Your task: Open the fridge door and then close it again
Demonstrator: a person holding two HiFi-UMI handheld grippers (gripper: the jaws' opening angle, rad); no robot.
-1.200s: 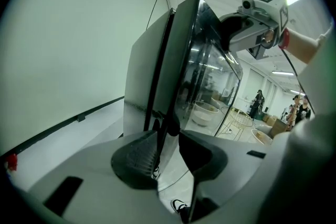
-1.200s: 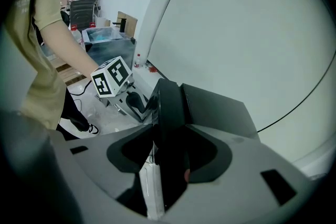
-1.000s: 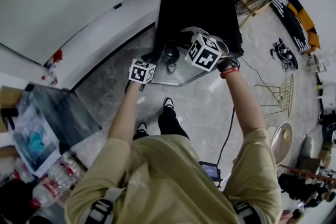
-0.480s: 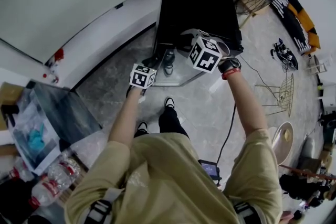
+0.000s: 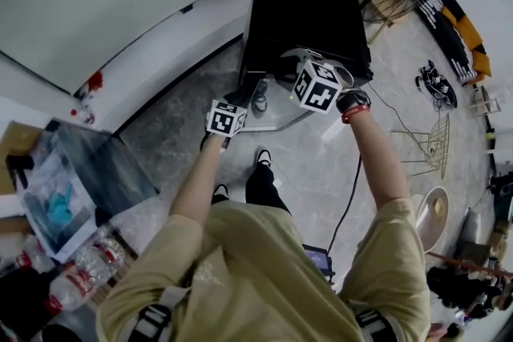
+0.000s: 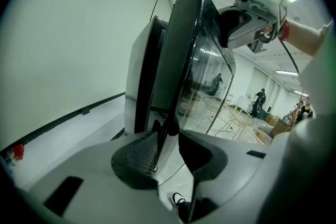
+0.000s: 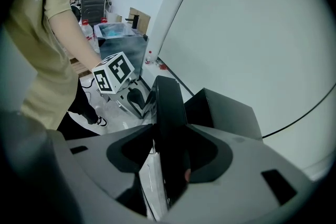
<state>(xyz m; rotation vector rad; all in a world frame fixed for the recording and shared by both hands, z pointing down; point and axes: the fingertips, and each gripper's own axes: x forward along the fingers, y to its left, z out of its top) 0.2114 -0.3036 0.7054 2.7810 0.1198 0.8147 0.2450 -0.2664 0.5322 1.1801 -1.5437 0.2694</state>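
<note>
Jaws of left gripper point(image 5: 240, 96) set low on fridge door point(image 5: 276, 114), right gripper's point(image 5: 287, 64) on door top, head view; door ajar from black fridge point(image 5: 304, 12). Left gripper view: jaws half closed, door edge pinched. Right gripper view: jaws wide, door's top edge clamped.

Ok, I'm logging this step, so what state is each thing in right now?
Fridge: upright, open.
Door: ajar, swung partway off the fridge.
Left gripper: shut on the door's edge, lower down.
Right gripper: shut on the door's top edge.
</note>
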